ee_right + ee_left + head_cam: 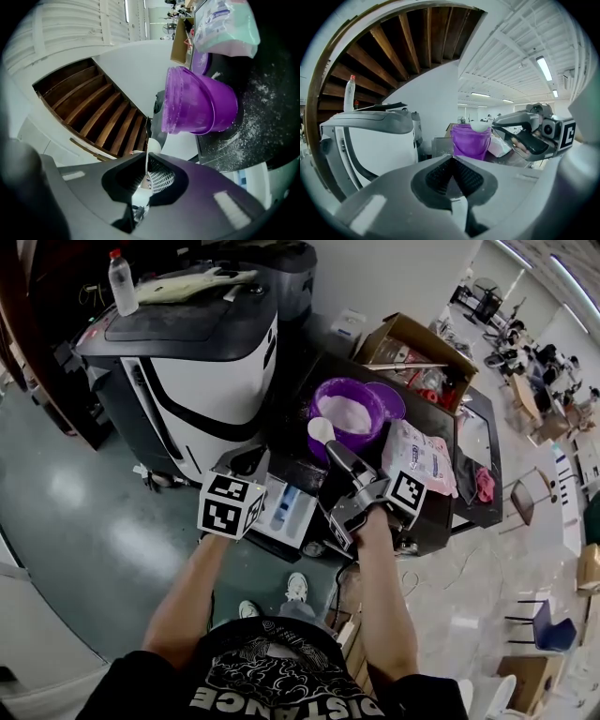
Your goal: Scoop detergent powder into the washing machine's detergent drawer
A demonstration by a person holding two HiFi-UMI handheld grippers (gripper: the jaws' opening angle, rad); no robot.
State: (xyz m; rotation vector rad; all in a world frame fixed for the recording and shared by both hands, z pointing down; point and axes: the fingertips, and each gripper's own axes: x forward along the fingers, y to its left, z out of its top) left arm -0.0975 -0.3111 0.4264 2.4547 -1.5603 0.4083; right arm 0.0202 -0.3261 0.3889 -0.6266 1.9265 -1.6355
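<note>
Grey-green shop floor (84, 521) under you. Your L gripper (246, 460) is closed tight w/ nothing in it, right by the open detergent drawer (286, 507). Your R gripper (336, 448) is clamped on the white scoop (321, 430) handle. The scoop bowl is at the near rim of the purple tub (330, 388) of powder (345, 412) on the dark table (441, 427). Washing machine (206, 362) is beyond, to the left.

Black worktop (439, 519): purple tub (348, 414) w/ powder mid-left, purple lid (391, 399) touching its right, detergent bag (419, 456) near-right of tub, cardboard box (412, 351) at far end, pink cloth (485, 484) by right edge. Loose powder (262, 110) scattered beside tub.
</note>
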